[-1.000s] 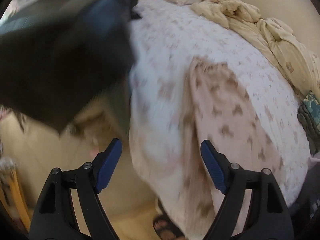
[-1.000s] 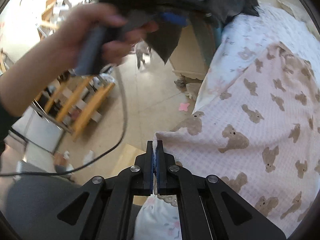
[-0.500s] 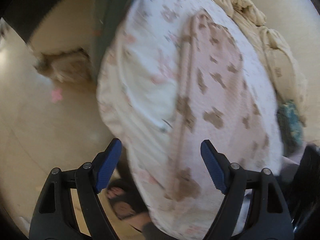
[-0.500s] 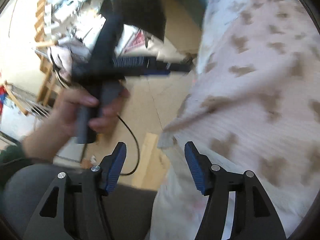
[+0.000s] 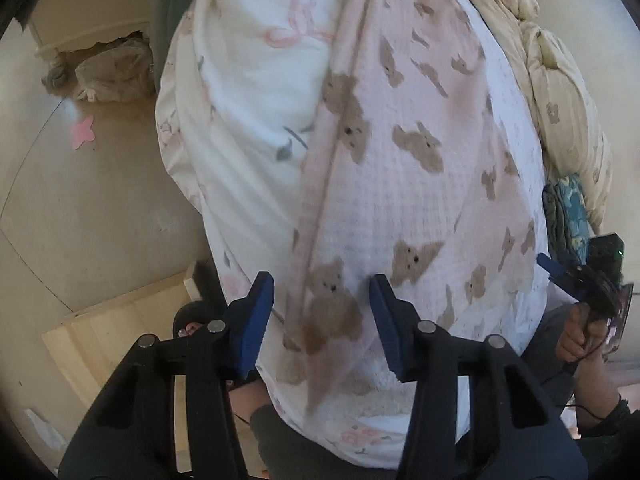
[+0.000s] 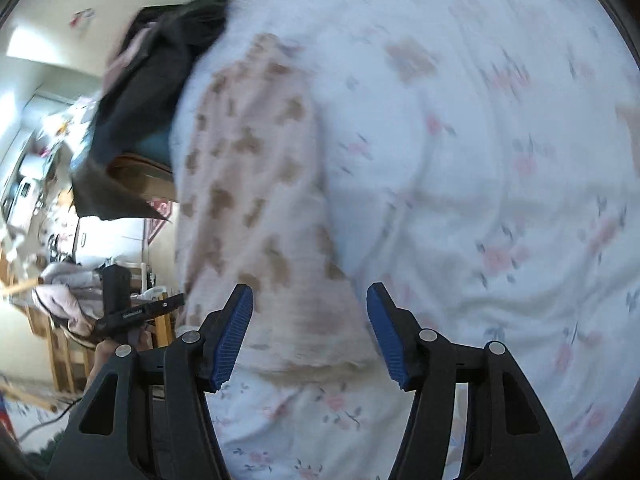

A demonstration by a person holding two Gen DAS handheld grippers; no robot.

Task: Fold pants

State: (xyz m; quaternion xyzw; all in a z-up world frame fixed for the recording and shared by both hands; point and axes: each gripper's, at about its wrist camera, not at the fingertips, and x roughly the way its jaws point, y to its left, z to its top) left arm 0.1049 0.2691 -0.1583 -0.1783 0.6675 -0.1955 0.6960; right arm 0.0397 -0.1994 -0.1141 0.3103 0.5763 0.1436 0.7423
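Observation:
Pink pants point(image 5: 404, 184) with brown bear prints lie stretched along a bed covered by a white floral sheet point(image 5: 248, 92). My left gripper point(image 5: 322, 320) points down at the pants' near end at the bed's edge. Its jaws are closing, with a seam and a bear print between them, and the pads do not visibly press the cloth. In the right wrist view, which is blurred, the pants point(image 6: 248, 168) run up the left side of the sheet point(image 6: 480, 160). My right gripper point(image 6: 310, 332) stands open over the pants' end there and holds nothing.
A cream quilt point(image 5: 560, 100) is bundled along the bed's far side, with a blue patterned cloth point(image 5: 568, 208) below it. Beige floor point(image 5: 80, 220), a pale wooden step point(image 5: 120, 328) and a sandalled foot point(image 5: 192, 324) lie left of the bed. Dark garments point(image 6: 140, 100) hang beyond it.
My left gripper came down to the pants' near end and its jaws narrowed. My right gripper let go of the pants' corner, opened and swung across to another part of the pants.

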